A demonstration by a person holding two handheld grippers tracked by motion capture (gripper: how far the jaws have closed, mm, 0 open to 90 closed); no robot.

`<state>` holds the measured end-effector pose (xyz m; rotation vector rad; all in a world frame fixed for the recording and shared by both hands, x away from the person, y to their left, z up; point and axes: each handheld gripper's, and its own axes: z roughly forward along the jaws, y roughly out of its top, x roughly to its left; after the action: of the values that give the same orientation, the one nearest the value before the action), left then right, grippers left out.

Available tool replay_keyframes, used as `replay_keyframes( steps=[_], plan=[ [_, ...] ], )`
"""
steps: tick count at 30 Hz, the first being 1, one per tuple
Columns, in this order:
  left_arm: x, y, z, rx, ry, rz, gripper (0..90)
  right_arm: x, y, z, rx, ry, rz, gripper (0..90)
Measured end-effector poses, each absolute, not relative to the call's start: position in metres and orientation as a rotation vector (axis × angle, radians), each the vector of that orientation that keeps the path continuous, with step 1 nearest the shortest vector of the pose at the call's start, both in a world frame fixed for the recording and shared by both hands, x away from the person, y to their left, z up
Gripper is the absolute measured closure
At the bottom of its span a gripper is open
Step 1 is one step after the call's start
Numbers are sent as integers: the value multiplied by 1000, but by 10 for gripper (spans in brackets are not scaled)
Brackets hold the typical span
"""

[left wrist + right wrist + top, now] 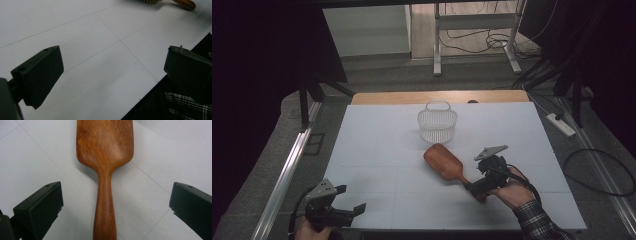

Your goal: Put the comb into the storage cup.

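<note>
- Straddling the handle of the wooden hairbrush [105, 170], my right gripper [479, 182] holds its jaws spread wide, one on each side of the handle, neither touching the wood in the right gripper view.
- Brush lies back-up on the white counter [377, 145], its paddle head toward the white basket [437, 122] and just short of it, its handle running away from the basket toward my right hand [511, 189].
- Long axis runs straight up the middle between my right jaws, so closing across the handle looks like the likely next move.
- My left gripper [343, 209] hangs near the counter's near edge, well apart from the brush on its left side, jaws also spread, nothing between them.
- Right hand is clearly the nearer one to the brush.
</note>
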<state>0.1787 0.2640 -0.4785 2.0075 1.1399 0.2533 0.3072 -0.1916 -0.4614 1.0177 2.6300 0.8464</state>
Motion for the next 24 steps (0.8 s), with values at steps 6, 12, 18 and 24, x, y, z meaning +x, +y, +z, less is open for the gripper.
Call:
replay_keyframes(
  steps=[6,12,18,24],
  plan=[
    [179,264,-479,2009,1138,253,24,309,-190,-463,1021,2648,826,0],
    [179,264,-478,2011,1137,253,25,311,-185,-469,1044,2655,824,0],
    [179,264,-478,2011,1135,252,24,315,-180,-475,1051,2663,782,0],
    [179,263,-479,2013,1135,253,24,317,-173,-481,1051,2675,737,0]
  ],
)
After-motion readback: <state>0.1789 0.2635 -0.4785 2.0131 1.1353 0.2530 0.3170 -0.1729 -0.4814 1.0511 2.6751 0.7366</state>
